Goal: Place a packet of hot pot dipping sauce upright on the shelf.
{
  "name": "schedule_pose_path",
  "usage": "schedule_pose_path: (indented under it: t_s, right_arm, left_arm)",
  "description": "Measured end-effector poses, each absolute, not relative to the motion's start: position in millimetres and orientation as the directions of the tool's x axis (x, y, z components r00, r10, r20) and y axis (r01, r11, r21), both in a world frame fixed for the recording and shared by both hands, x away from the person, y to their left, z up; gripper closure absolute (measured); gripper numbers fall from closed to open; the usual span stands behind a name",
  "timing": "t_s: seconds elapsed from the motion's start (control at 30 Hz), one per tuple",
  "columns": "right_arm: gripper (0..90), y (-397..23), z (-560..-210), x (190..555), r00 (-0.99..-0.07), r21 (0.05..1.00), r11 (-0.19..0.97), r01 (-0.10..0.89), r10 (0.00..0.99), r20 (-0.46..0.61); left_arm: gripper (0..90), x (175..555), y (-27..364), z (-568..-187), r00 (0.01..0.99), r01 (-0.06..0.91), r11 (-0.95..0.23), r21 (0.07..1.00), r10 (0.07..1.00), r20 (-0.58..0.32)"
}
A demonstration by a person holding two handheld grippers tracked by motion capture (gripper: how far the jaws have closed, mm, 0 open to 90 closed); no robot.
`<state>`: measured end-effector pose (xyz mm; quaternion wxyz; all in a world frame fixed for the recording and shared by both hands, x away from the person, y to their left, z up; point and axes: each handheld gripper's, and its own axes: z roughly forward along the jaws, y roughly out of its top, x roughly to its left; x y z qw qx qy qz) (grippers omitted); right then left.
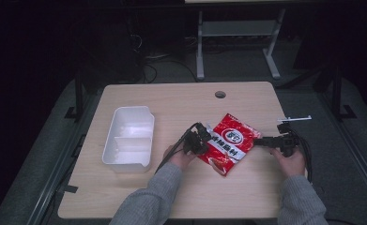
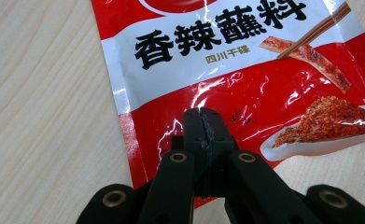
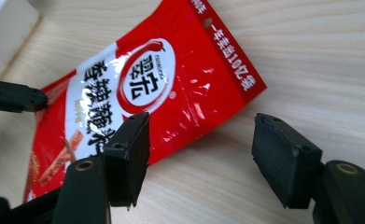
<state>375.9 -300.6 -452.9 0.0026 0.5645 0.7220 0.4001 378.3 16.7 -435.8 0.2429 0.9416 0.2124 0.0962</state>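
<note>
High view shows left tongs (image 1: 201,140) clamped on the red sachet (image 1: 229,143), likely for lifting, while right tongs (image 1: 261,140) wait open beside it.

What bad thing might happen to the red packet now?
The left gripper is shut on the edge of the red packet, a thin, shiny strip, so the packet might slip out or tear if pulled hard. The right gripper is open with one jaw over the packet's edge and the other over bare table; closing there might only crumple the packet or miss it. The white tray sits off to the side, so a weakly held packet might drop on the way.
</note>
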Motion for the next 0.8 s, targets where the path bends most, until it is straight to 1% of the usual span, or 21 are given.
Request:
schedule_pose_path:
  t_s: [0.17,0.3,0.5,0.53,0.67,0.73,0.77,0.8]
  right_arm:
    - [36.7,-292,-458,379,-0.376,0.567,0.057,0.822,0.802,0.464]
    - [39.3,-284,-462,381,-0.388,0.548,0.082,0.832,0.792,0.471]
    - [43.1,-281,-462,379,-0.402,0.556,0.059,0.829,0.753,0.52]
    - [46.8,-281,-460,378,-0.413,0.566,0.05,0.823,0.736,0.536]
    - [53.4,-276,-457,377,-0.431,0.58,0.038,0.814,0.708,0.559]
    - [58.5,-275,-458,377,-0.437,0.579,0.042,0.815,0.7,0.565]
    - [58.5,-275,-458,377,-0.437,0.579,0.042,0.815,0.7,0.565]
    - [62.2,-272,-459,378,-0.438,0.574,0.041,0.818,0.691,0.575]
  left_arm:
    - [89.9,378,17,-436,0.89,0.355,-0.791,0.498,0.449,0.08]
    - [89.9,378,16,-436,0.891,0.351,-0.794,0.496,0.446,0.083]
    - [89.9,378,17,-436,0.891,0.351,-0.792,0.5,0.446,0.081]
    - [89.9,378,17,-436,0.894,0.342,-0.797,0.497,0.439,0.089]
    - [89.9,377,17,-436,0.895,0.338,-0.797,0.5,0.436,0.091]
    - [89.8,377,18,-437,0.894,0.341,-0.794,0.504,0.439,0.088]
    - [89.8,377,18,-437,0.894,0.341,-0.794,0.504,0.439,0.088]
    - [89.7,377,18,-437,0.894,0.336,-0.793,0.509,0.439,0.094]
